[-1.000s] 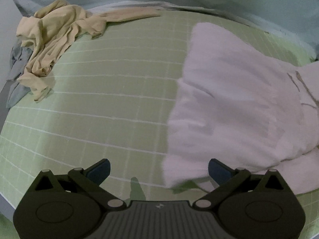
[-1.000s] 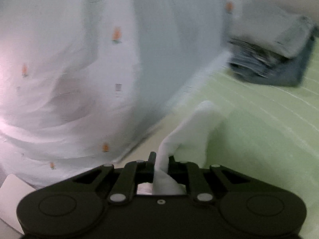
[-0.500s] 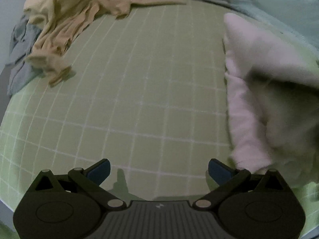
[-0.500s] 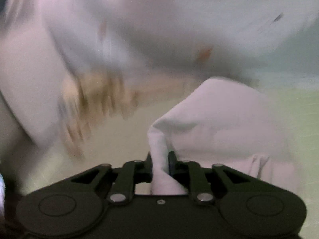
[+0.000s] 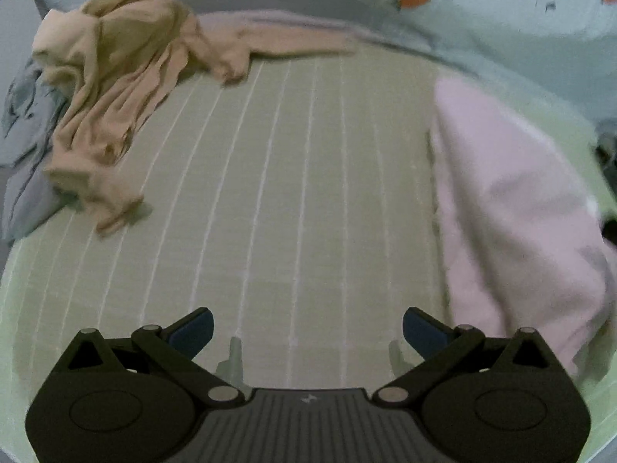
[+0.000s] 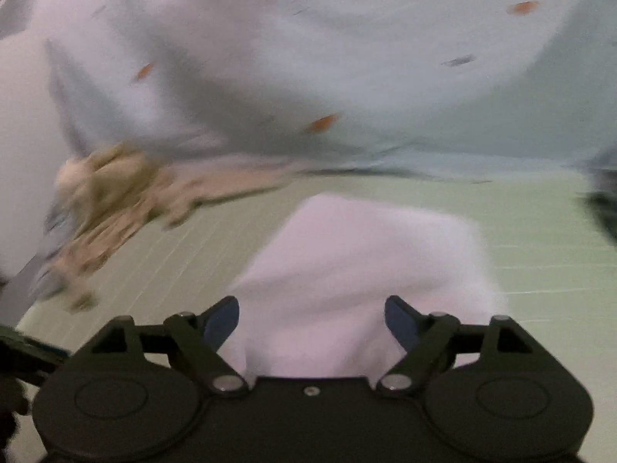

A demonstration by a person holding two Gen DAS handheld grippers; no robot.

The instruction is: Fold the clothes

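A pale pink garment (image 5: 513, 208) lies folded over on the green checked bed sheet (image 5: 293, 177), at the right of the left wrist view. My left gripper (image 5: 307, 330) hovers open over bare sheet to the garment's left, with nothing between its fingers. In the right wrist view the same pink garment (image 6: 362, 262) lies heaped in front of my right gripper (image 6: 312, 318), whose jaws stand open with cloth loose between the blue pads (image 6: 399, 318). The right view is blurred.
A crumpled tan garment (image 5: 119, 88) lies at the far left, over a grey-blue garment (image 5: 23, 162) at the bed's edge. A light blue quilt with small orange prints (image 6: 385, 58) runs along the back. Something dark (image 6: 601, 208) sits at the far right.
My right gripper was shut on a corner of the pink garment and now stands open, the cloth dropped onto the bed. The left gripper stayed open while its view shifted left.
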